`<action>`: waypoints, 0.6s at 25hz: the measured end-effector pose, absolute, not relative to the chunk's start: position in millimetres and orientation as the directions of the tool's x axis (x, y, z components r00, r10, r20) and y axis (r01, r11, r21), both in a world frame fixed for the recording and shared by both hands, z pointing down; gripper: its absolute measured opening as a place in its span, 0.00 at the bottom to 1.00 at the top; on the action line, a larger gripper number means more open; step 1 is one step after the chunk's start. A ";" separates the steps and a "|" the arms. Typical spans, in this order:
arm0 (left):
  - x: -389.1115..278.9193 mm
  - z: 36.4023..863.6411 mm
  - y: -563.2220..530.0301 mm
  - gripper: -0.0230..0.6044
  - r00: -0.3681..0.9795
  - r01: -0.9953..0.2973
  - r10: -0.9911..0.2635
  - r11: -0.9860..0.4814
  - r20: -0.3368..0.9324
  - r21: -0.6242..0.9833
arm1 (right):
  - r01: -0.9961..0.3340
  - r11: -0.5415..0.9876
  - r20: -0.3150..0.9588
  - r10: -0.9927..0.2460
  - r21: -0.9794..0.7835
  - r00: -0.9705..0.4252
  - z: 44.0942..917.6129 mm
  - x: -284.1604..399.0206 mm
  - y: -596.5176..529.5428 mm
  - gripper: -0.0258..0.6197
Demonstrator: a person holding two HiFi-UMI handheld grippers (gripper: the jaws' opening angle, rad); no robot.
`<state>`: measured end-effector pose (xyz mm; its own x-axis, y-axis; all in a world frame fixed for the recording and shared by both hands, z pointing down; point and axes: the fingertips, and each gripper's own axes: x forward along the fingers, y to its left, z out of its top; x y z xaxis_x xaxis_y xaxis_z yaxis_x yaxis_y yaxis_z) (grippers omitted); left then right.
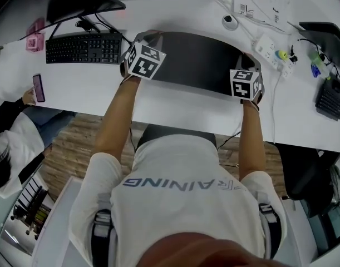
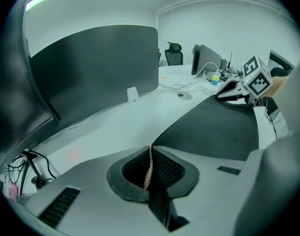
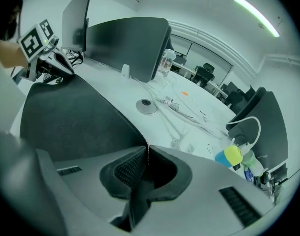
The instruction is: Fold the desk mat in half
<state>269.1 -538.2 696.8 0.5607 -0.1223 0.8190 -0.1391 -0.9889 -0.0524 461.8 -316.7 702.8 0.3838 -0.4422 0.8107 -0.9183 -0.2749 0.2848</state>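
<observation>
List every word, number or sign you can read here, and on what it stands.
"RAINING": back of the shirt, upside down; its start is unclear.
Keys of the keyboard: too small to read.
The marker cubes on the left gripper and right gripper: square patterns, no letters.

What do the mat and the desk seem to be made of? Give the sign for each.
Mat: probably faux leather or a rubbery sheet, matte black. It bends in a smooth curve, and its pinched edge looks thin and pale. Desk: probably laminated board, smooth white with a soft sheen. Its core is hidden.
</observation>
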 end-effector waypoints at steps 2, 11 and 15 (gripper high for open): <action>271.3 702.6 -539.8 0.11 0.551 -0.135 -0.128 -0.989 0.825 -0.063 | -0.919 -0.272 0.815 -0.436 0.285 0.382 706.4 462.9 -316.3 0.10; 273.7 684.3 -559.6 0.19 0.647 -0.277 -0.177 -0.961 0.742 0.013 | -0.913 -0.288 0.785 -0.474 0.290 0.399 701.8 465.7 -322.4 0.18; 269.6 664.0 -556.3 0.10 0.688 -0.320 -0.187 -0.945 0.702 0.062 | -0.891 -0.367 0.731 -0.524 0.269 0.437 681.8 467.4 -321.5 0.19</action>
